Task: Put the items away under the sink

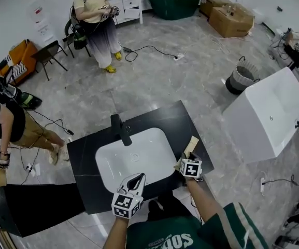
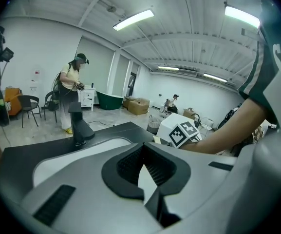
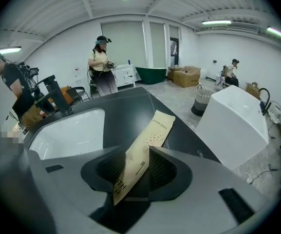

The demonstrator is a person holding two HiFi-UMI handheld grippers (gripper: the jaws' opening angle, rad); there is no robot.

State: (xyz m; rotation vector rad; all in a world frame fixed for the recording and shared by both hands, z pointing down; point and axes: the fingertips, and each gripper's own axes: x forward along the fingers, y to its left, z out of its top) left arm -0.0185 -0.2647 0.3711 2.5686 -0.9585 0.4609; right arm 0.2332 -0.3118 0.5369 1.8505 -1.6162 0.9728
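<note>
Sachet (image 3: pixel 149 139): light, thin, floppy paper, likely creases; lies right of sink (image 1: pixel 105 164), loose between released right hand-held gripper (image 3: pixel 133 167) jaws; pinch flat faces mid-length. Left hand-held gripper (image 2: pixel 143 167) clenched, empty

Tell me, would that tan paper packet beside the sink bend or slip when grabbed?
The tan packet looks flat and thin, so probably very light and floppy, apt to buckle if squeezed edgewise. Its surface seems matte paper, so the ribbed pads of the right gripper, standing either side of it, probably won't slip much.

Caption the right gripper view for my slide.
Right gripper, jaws apart around a tan packet above the black counter beside the sink.
</note>
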